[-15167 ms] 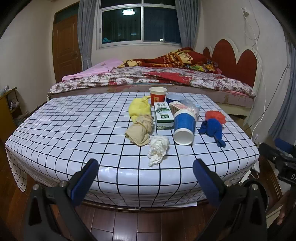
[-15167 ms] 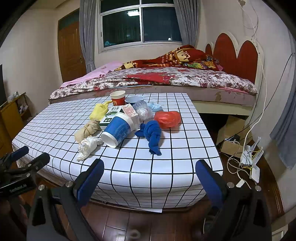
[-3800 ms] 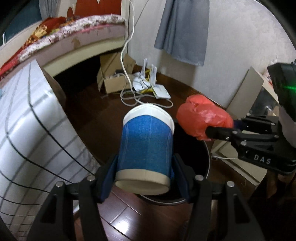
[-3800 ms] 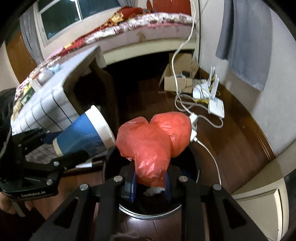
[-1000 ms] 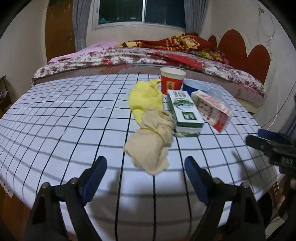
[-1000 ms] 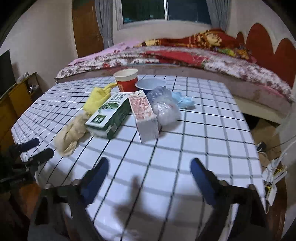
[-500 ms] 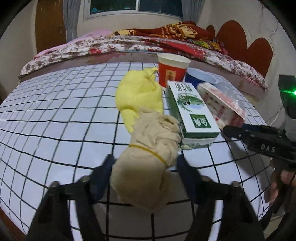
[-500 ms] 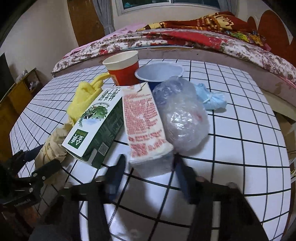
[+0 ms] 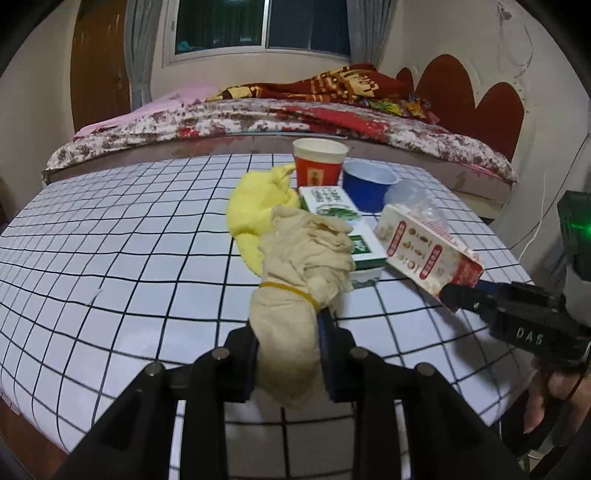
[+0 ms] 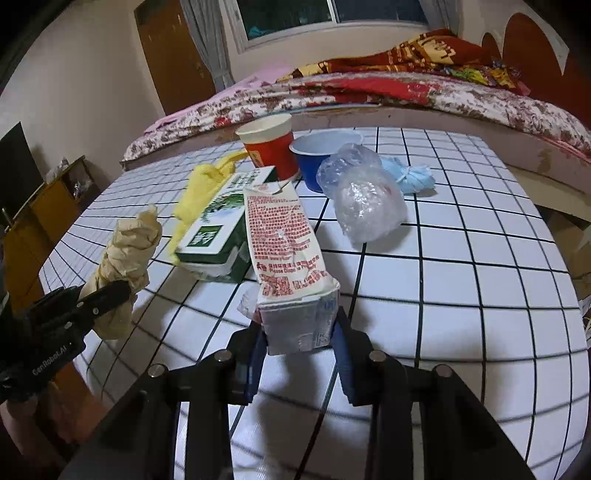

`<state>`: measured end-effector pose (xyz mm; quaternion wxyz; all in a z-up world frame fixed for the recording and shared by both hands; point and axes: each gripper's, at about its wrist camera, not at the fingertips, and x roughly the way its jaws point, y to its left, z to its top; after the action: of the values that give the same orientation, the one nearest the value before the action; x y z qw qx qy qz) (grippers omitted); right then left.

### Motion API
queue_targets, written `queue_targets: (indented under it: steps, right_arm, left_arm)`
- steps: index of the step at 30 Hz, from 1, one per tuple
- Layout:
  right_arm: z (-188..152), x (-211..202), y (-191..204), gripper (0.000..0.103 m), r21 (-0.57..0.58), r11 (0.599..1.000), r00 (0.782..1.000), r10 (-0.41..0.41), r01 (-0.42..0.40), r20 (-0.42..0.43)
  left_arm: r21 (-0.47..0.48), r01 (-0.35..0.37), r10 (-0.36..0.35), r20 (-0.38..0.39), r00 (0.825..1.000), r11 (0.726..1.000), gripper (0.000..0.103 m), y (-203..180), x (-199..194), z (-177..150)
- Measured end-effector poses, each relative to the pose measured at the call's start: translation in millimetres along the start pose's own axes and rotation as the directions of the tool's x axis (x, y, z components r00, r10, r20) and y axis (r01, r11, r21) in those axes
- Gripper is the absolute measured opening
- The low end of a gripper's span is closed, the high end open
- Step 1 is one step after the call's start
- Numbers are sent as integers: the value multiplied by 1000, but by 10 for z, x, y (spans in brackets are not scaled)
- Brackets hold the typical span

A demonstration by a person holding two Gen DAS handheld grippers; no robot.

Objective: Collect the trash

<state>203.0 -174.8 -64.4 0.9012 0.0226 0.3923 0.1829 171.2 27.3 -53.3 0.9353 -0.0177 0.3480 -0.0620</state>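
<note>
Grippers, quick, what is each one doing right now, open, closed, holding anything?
Left gripper: jaws just closed on the beige rag bundle, holding it.
Right gripper: jaws just closed on the red-and-white carton, holding it.

Table [image 9: 110, 236]: white cloth with a black grid, standing at the foot of the bed.
Bed [image 9: 229, 122]: just behind the table, under a flowered cover.
Blanket [image 9: 332, 86]: red and yellow, heaped on the bed's far side.
Pink sheet [image 9: 166, 105]: on the bed's left part.
Headboard [image 9: 476, 96]: dark red, scalloped, at the bed's right end.
Window [image 9: 258, 22]: on the wall behind the bed, dark panes.
Curtain [image 9: 138, 48]: grey, left of the window.
Door [image 9: 98, 66]: brown wood, left of the curtain.
Cabinet [image 10: 48, 206]: low, yellowish, left of the table.
</note>
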Motion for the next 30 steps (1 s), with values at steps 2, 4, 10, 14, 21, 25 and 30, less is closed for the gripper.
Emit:
queue_targets:
  steps: [2,4,10,14,21,25,30]
  right_arm:
    - [-47,-93,13,35,1,1000,1000,-3,3,16]
    - [-94,-191,22,35,0,1000,999,-6,6,31]
    - [-247,-486,64,35,-29,999,998,-23,25,63]
    - [-335,-753,51,35,-24,999,994,-41,43,103]
    - [-559,-1284,-80,35,6,995,980,-97,97,174]
    - [-703,-1521,-180,35,22,989,970,-147,145,195]
    - [-893,-1794,-341,35,61,979,955,-202,193,217]
  left_arm:
    - [6,8,-8,7,1000,1000,29,-57,-69,-20]
    - [10,15,-15,13,1000,1000,29,-116,-126,-46]
    - [25,42,-43,8,999,999,29,-304,-266,-227]
    - [38,64,-64,13,998,997,29,-437,-386,-300]
    - [79,100,-103,27,994,992,29,-742,-563,-386]
    - [94,130,-133,31,991,987,29,-940,-642,-424]
    - [109,175,-179,34,983,979,29,-1216,-747,-504]
